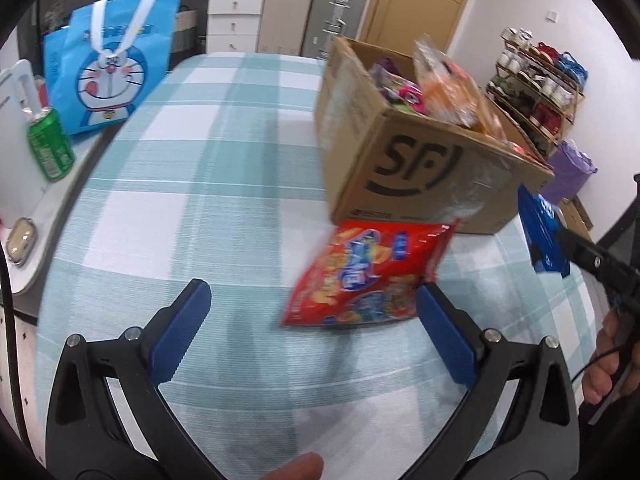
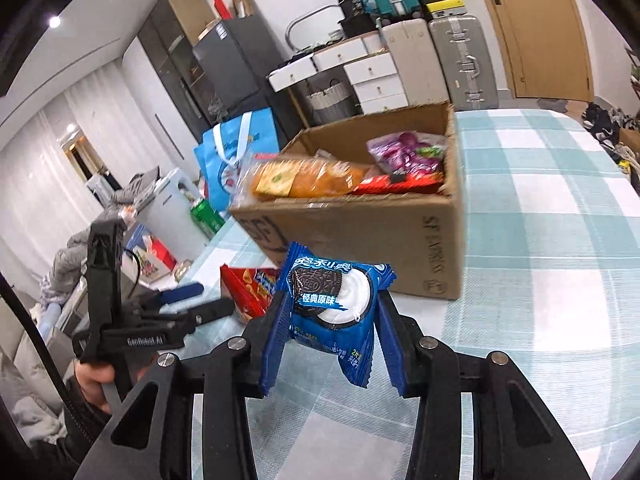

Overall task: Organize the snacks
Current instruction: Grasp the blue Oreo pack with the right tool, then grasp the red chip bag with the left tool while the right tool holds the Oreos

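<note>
Right: right gripper (image 2: 328, 334) clamped on Oreo pack (image 2: 334, 300), box (image 2: 360, 236) dead ahead. Left gripper (image 1: 310, 330) wide open, empty; red chip bag (image 1: 366, 276) ahead-right, near right finger.

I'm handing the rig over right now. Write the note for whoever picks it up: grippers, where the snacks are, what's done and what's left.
Right gripper: shut on the blue Oreo packet, held above the checked tablecloth, just in front of the cardboard box.
Left gripper: open, holding nothing; the red snack bag is by its right finger, tilted, in front of the box.
Done: the box already holds several snacks, including an orange-wrapped pack and a purple packet.
Left: probably drop the Oreo packet into the box, then pick up the red bag and box it too.
</note>
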{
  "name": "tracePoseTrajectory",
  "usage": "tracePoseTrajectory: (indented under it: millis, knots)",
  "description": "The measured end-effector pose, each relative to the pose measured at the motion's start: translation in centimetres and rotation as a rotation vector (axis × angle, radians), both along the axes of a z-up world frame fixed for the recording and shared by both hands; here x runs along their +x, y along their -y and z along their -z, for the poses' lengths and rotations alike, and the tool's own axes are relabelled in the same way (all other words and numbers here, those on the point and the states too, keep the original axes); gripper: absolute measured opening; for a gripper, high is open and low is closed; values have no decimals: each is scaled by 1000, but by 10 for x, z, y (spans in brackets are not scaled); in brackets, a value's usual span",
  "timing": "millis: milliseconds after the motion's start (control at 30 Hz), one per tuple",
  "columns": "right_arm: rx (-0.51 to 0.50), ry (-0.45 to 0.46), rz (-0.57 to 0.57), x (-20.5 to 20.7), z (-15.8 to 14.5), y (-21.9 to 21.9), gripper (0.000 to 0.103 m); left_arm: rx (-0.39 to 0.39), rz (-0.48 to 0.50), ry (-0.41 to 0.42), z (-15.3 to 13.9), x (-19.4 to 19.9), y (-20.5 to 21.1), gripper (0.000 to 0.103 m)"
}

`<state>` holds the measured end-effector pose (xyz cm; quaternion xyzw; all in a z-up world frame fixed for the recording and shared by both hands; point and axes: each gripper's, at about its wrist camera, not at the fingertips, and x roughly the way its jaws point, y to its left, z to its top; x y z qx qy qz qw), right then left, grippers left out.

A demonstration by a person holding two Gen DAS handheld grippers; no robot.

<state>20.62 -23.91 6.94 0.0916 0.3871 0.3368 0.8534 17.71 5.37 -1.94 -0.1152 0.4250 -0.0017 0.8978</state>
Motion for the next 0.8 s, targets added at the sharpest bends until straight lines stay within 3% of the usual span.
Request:
tracePoseTrajectory:
  millis: [167,267,467,600,700,767,800]
  knots:
    - [17,7,15,3,-8,11,43,10,68,7,1,6,19,102]
    - [23,7,23,4,-9,15,43,48,49,-5,5,15,23,102]
    - [28,7,33,4,-10,16,43,-26,27,-52,18,32,13,102]
    - [31,1,37,5,-10,16,43,-23,31,-60,21,32,14,101]
    - [30,-1,37,6,-8,15,43,-36,51,-50,21,31,15,88]
    - [30,-2,36,6,-8,14,43,-41,68,-45,19,29,18,71]
    - [29,-2,36,6,-8,15,43,-28,72,-43,19,27,20,71]
